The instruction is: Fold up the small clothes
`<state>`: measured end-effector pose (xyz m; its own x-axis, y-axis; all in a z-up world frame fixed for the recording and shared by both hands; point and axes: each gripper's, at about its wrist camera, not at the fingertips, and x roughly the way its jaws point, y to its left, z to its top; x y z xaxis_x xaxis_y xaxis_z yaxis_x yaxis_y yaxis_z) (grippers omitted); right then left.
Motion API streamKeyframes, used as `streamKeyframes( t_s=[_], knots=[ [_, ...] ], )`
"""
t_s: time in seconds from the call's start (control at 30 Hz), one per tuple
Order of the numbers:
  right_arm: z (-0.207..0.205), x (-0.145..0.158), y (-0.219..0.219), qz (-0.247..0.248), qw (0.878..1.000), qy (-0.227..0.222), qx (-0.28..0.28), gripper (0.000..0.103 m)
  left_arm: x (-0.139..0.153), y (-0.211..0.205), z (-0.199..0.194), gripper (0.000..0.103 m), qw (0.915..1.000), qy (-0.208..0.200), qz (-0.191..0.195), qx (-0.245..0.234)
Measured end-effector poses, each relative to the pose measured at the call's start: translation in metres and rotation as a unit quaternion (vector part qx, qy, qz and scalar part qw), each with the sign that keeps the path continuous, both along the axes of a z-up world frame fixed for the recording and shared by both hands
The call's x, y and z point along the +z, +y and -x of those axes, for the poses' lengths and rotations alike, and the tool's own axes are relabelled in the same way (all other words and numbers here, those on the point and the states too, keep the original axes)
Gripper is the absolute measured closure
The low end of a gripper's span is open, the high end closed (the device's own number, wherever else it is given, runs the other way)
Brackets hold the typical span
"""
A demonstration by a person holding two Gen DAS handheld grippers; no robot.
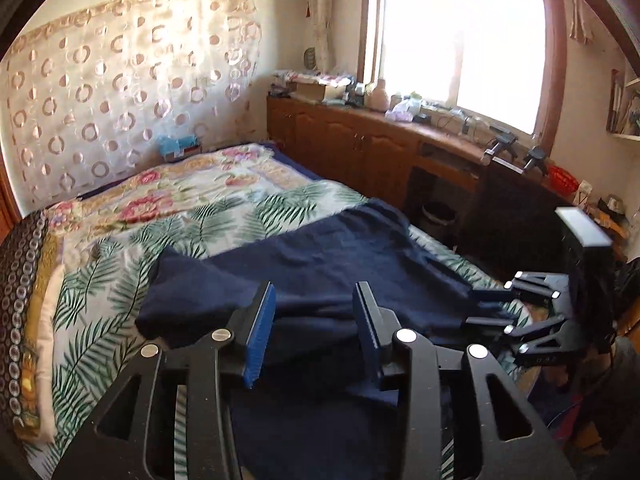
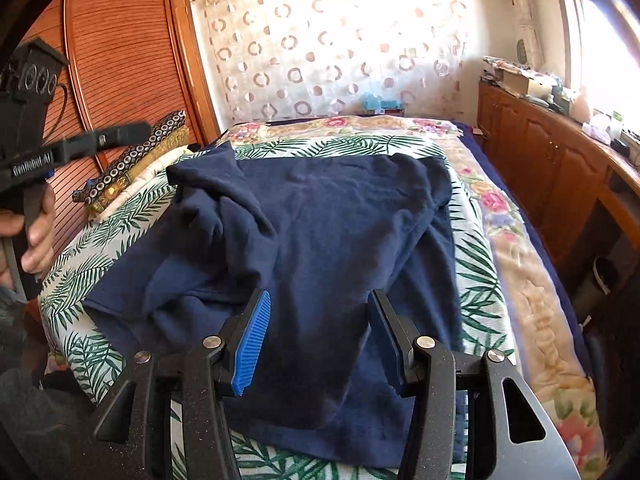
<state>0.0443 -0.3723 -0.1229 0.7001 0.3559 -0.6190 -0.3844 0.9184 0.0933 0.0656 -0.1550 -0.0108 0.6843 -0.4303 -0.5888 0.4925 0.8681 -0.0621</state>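
A: Where is the garment?

B: The navy shirt [image 2: 320,232] lies spread on the leaf-print sheet [image 2: 476,276] of the bed [image 1: 132,240], roughly in the middle. Its left side is bunched into folds, with 1 sleeve [image 2: 208,184] thrown up toward the stacked bedding [image 2: 136,168] by the wooden wardrobe [image 2: 120,48].

A: And the left gripper [image 1: 314,320]?

B: Its 2 jaws stand apart, blue pads facing each other, with the shirt's cloth lying below and between them. From its own camera the pads do not press on the fabric, so nothing is gripped.

A: Can you see it from the other side?

B: Yes, at the left edge of the right wrist view the left gripper [image 2: 132,132] sits in a hand [image 2: 32,232], pointing over the bedding, though it is blurred there and I cannot read its jaws from that angle.

A: The right gripper [image 2: 320,328]?

B: About half open, jaws parted above the near hem of the shirt. The cloth passes under and between the pads; it looks loose rather than pinched, but the hem is partly hidden by the fingers. In the left wrist view the right gripper [image 1: 490,306] shows at the shirt's far edge, fingers apart.

A: Anything else nearby?

B: A wooden cabinet [image 1: 360,148] runs under the bright window [image 1: 460,36], cluttered on top, and a dotted curtain [image 2: 332,48] hangs behind the bed
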Motion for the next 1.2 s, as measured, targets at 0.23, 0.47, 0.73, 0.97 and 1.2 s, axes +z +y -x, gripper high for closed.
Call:
streamKeyframes(
  t_s=[0.23, 0.47, 0.73, 0.97, 1.2],
  knots=[
    [-0.018, 0.003, 0.023, 0.004, 1.0, -0.005, 0.019, 0.05, -0.025, 0.029, 0.005, 0.044, 0.9994, 0.019, -0.003, 0.03],
    [-0.034, 0.019, 0.057, 0.012, 0.998, -0.025, 0.05, 0.05, -0.038, 0.057, 0.009, 0.022, 0.9978, 0.025, 0.02, 0.058],
    [-0.067, 0.015, 0.093, 0.033, 0.996, -0.008, 0.08, 0.048, -0.043, 0.077, 0.015, 0.022, 0.9959, 0.019, 0.029, 0.084],
    [-0.101, -0.018, 0.1, 0.062, 0.994, 0.047, 0.071, 0.048, -0.047, 0.083, 0.016, 0.022, 0.9954, 0.022, 0.034, 0.087],
    [-0.094, -0.014, 0.1, 0.039, 0.993, 0.036, 0.109, 0.09, -0.049, 0.079, 0.015, 0.022, 0.9956, 0.02, 0.028, 0.088]
  ],
)
